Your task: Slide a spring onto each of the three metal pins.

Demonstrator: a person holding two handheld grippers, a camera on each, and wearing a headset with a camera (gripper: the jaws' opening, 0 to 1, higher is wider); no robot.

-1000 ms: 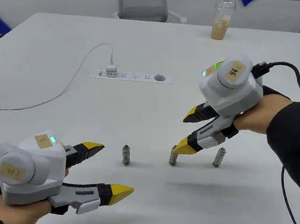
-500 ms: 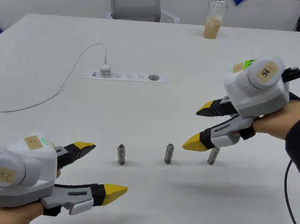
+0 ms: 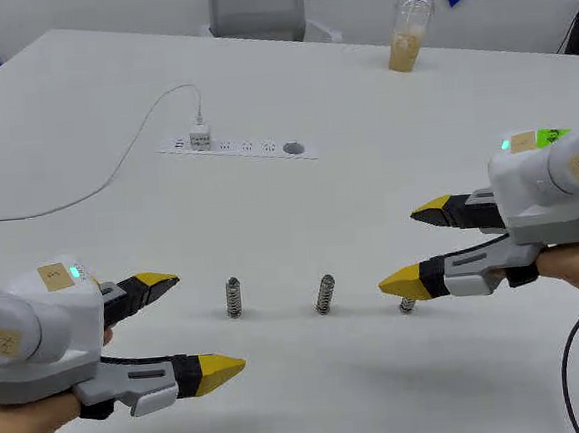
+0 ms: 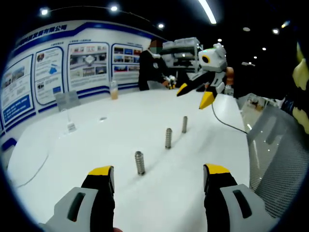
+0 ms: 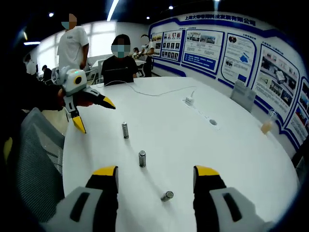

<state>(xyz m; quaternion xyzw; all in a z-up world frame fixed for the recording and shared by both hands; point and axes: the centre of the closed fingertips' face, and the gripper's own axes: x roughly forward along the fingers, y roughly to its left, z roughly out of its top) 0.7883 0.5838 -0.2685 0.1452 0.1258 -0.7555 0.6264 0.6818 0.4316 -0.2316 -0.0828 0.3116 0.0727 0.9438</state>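
Opposed gripper views, springs [image 4: 168, 138] between

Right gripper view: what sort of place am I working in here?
Probably an office meeting or showroom space, not a workshop: a big white table, blue-trimmed display boards along the wall, plus a power strip and an iced drink on the table.

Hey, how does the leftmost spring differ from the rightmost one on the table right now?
The leftmost spring stands upright, fully visible in the head view; the rightmost spring is mostly hidden there behind the lower jaw of the right gripper. In the right gripper view the rightmost looks tilted, the leftmost straight. The leftmost is nearer the left gripper, the rightmost nearer the right. Both are small grey coils on the white table, held by neither gripper.
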